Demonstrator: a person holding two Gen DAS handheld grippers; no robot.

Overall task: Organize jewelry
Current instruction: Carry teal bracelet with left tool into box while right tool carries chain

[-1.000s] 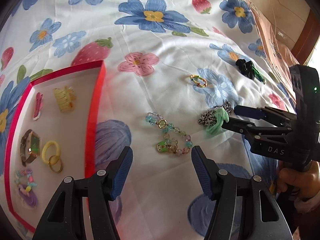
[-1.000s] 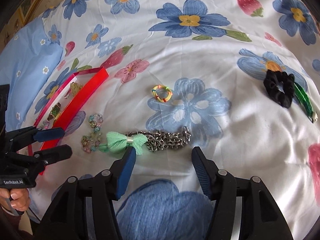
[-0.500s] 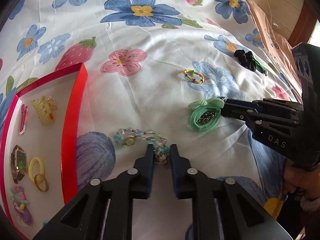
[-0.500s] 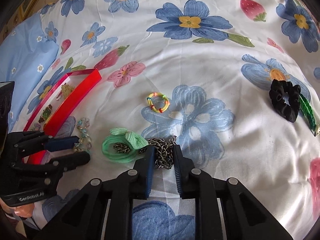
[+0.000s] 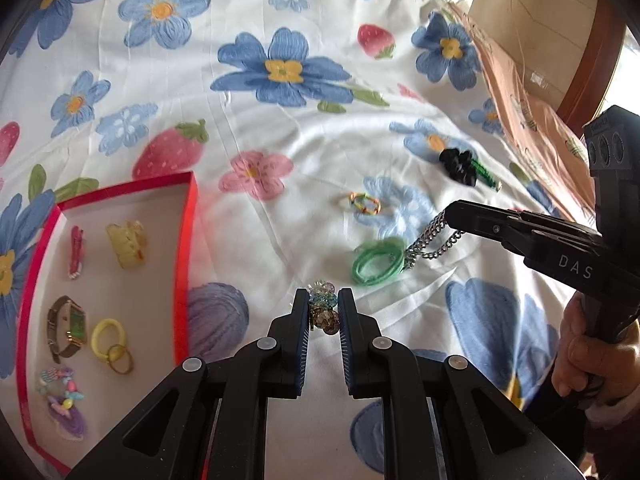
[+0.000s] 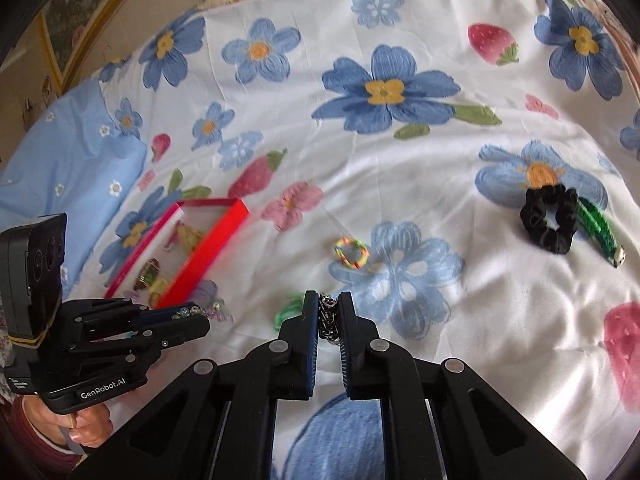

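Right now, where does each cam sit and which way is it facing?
Left wrist: on the left gripper, looking along its fingers over the bedsheet; beaded bracelet pinched, red tray at left, right gripper and its hand at right.
Right wrist: on the right gripper, same direction; silver chain pinched, left gripper at lower left.
Shared: tray, rainbow band, black scrunchie, green ring.

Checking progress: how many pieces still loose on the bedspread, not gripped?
3, unless some are hidden: rainbow loom ring mid-bedspread, black scrunchie far right, green hair clip touching it.
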